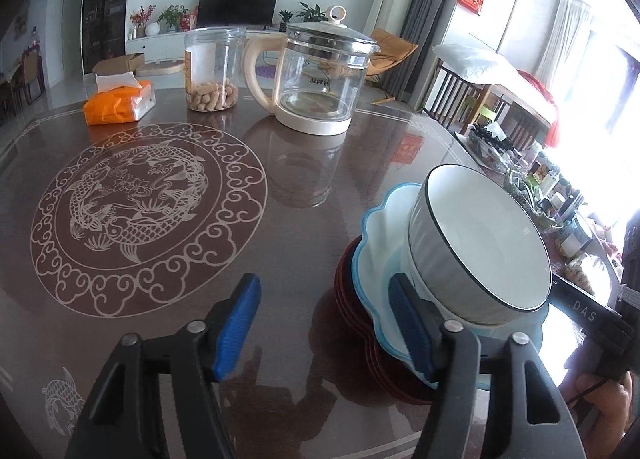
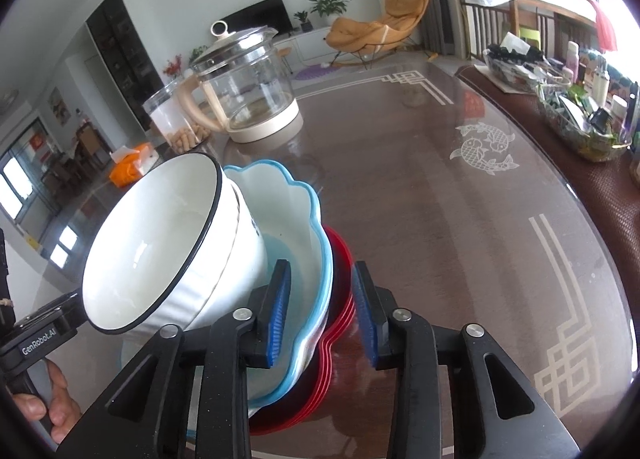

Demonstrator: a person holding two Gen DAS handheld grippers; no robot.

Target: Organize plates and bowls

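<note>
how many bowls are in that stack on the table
2 for sure: a black-rimmed white bowl on top, nested in another white bowl. They sit on blue scalloped dishes over red plates. More may be hidden.

Two white bowls [image 2: 160, 243] nested, black rim on the top one; at least two blue scalloped plates [image 2: 308, 219] under them; about four red plates [image 2: 344, 283] at the bottom, exact count hard to tell from the edges. One glass kettle [image 1: 316, 75], one clear jar [image 1: 212, 67] of snacks, one orange tissue pack [image 1: 120, 101], one cardboard box [image 1: 118, 63], one orange lounge chair [image 2: 376, 27], one TV [image 1: 238, 5]. Two grippers: left gripper [image 1: 324, 327], right gripper [image 2: 322, 317].
</note>
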